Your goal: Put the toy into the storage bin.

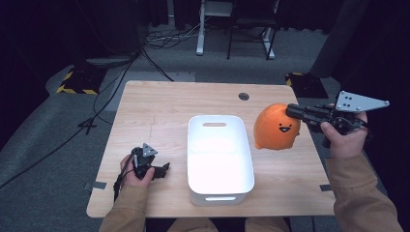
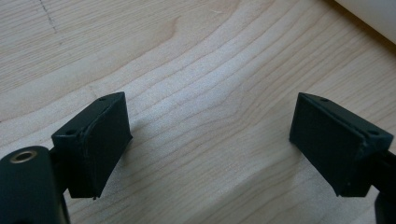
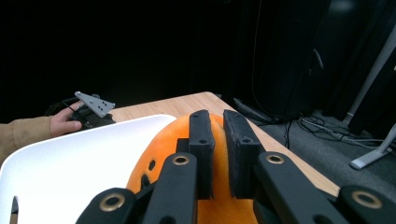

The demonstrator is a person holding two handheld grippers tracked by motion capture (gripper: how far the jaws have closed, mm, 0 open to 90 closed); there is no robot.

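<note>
An orange plush toy [image 1: 276,126] with a smiling face hangs just right of the white bin [image 1: 215,118], its lower edge at the tabletop. My right gripper [image 1: 291,111] comes in level from the right and is shut on the toy's upper side. In the right gripper view the jaws [image 3: 218,140] pinch a fold of the orange toy [image 3: 163,149], with the bin [image 3: 70,158] beyond it. My left gripper [image 1: 164,169] rests on the table left of the bin. Its jaws [image 2: 210,130] stand open over bare wood with nothing between them.
The wooden table [image 1: 159,111] has a cable hole [image 1: 244,96] near its far edge. A corner of the bin [image 2: 373,14] shows in the left gripper view. Cables and desk legs [image 1: 200,43] lie on the floor behind the table.
</note>
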